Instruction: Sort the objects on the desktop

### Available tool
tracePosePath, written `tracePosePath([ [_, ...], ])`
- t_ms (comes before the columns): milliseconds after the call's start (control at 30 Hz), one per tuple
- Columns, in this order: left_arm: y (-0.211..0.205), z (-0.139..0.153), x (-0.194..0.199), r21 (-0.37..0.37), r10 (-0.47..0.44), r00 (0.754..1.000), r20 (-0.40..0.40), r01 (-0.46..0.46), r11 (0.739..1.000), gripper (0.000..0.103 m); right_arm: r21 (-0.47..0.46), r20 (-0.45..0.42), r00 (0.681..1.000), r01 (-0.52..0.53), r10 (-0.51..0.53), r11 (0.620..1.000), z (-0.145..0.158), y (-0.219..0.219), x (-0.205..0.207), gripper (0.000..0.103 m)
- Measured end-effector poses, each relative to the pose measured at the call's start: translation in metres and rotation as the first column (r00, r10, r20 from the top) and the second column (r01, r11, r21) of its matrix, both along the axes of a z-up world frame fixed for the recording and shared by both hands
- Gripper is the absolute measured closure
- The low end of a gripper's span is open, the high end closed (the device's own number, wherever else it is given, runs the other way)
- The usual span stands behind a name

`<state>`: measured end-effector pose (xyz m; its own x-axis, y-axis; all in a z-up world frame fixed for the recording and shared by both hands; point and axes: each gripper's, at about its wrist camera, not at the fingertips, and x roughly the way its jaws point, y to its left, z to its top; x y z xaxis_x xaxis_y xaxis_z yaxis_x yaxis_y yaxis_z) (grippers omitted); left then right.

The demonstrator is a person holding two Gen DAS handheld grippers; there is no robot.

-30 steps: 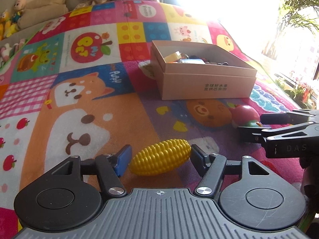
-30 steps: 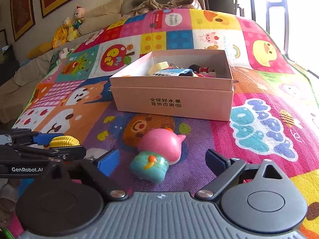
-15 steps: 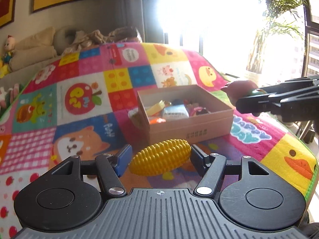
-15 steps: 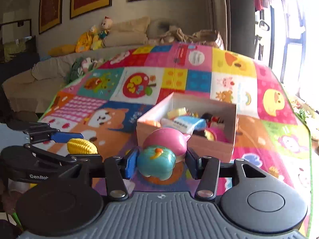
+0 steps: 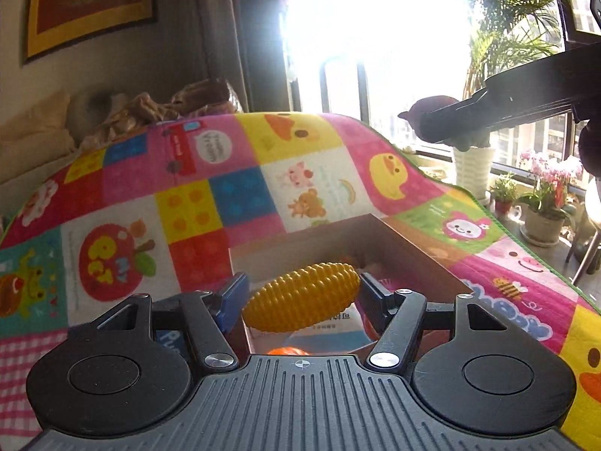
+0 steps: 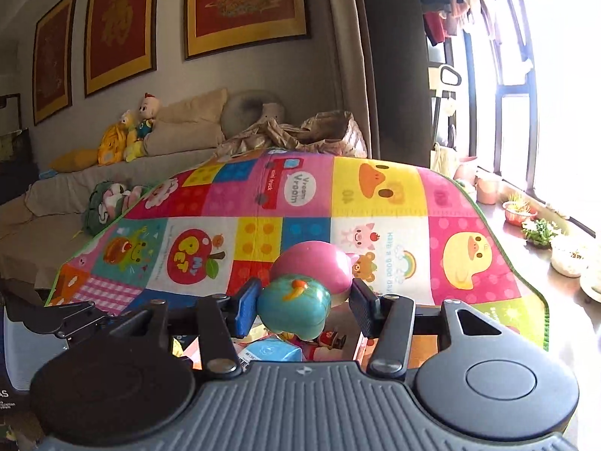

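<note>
My left gripper is shut on a yellow toy corn cob, held crosswise in the air above the open cardboard box. In the box lie a blue-and-white pack and an orange item. My right gripper is shut on a pink-and-teal toy figure, also lifted, over the box's contents. In the left wrist view the right gripper hangs at the upper right as a dark shape against the window. The left gripper's arms show at the left edge of the right wrist view.
The box stands on a colourful patchwork play mat with a green edge. Behind it is a sofa with plush toys and crumpled cloth. Potted plants line the bright window sill on the right.
The right gripper closed on the pink-and-teal toy and lifted it off the mat. The left gripper rose with the corn. Both moved forward until they are over the box.
</note>
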<state>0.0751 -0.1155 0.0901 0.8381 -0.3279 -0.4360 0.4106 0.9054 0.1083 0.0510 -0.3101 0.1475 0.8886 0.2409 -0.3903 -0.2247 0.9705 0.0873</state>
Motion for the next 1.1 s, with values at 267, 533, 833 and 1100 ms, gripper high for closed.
tracePosePath([
  [267,0.009,-0.022,0.02,0.026,0.015,0.998,-0.055,-0.014,1.0,0.033,0.058,-0.101,0.995,0.031,-0.025,0.998,-0.052,0.006,0.085,0.033],
  [533,-0.01,-0.01,0.055,-0.051,-0.016,1.0,0.001,0.016,0.999,0.007,0.087,-0.085,0.994,0.078,-0.071,0.993,-0.07,-0.015,0.049,0.02],
  [833,0.042,-0.029,-0.011,0.0,0.058,0.996,-0.065,-0.058,0.998,0.001,0.052,-0.109,0.992,0.073,-0.067,0.996,-0.08,-0.008,0.006,0.011],
  [1100,0.093,-0.08,-0.053,0.016,0.252,0.934,-0.252,-0.256,0.966,0.0,-0.001,-0.216,0.976,-0.014,0.014,1.0,-0.119,0.062,-0.033,0.003],
])
